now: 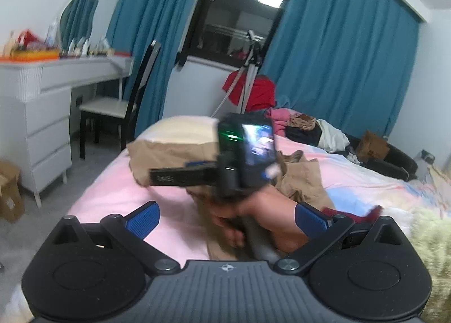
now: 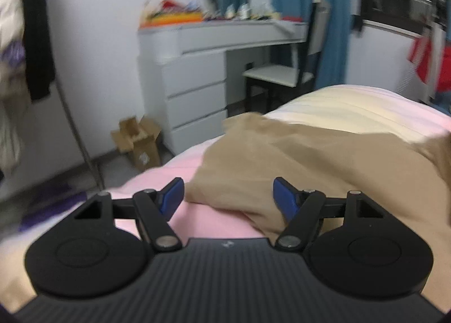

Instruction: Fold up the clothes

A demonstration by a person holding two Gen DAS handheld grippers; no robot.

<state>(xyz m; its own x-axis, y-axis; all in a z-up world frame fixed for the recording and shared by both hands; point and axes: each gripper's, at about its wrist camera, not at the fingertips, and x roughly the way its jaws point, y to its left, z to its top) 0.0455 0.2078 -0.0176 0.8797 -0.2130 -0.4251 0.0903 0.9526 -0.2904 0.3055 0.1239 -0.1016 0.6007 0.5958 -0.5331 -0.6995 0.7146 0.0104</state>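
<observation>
Left claw: the left claw (image 1: 227, 217) is seen released, its blue pads (image 1: 142, 220) spread wide with nothing pressed between them, held above the near part of the bed.
Right claw: the right claw (image 2: 228, 200) is seen released, its blue pads (image 2: 170, 199) standing apart; the tan cloth lies just past the right-hand pad, and no grip on it is shown. In the left wrist view the right claw's body (image 1: 242, 151) is seen from behind, blurred, its small screen lit, carried by a hand (image 1: 253, 216) with a dark red cuff (image 1: 352, 214) at the wrist.
Tan garment: a tan garment (image 2: 296, 159) is spread in loose folds across the bed, one end lifted and draped near the pale pillow (image 1: 183, 130), the other end lying crumpled beyond the hand.
Bed: a bed (image 1: 118, 193) is covered with a pink sheet; a patterned quilt (image 1: 366, 179) is seen toward the right side.
Other clothes: a pile of mixed clothes (image 1: 304, 125) is heaped at the far end of the bed, well apart from the tan garment.
Room: a white dresser (image 2: 194, 92) with a cluttered top, a dark chair (image 2: 284, 75) with a pale seat, a cardboard box (image 2: 138, 142) on the floor and blue curtains (image 1: 338, 49) around a dark window are visible; a red garment (image 1: 259, 92) is hung on a tripod (image 1: 248, 75) behind the bed.
</observation>
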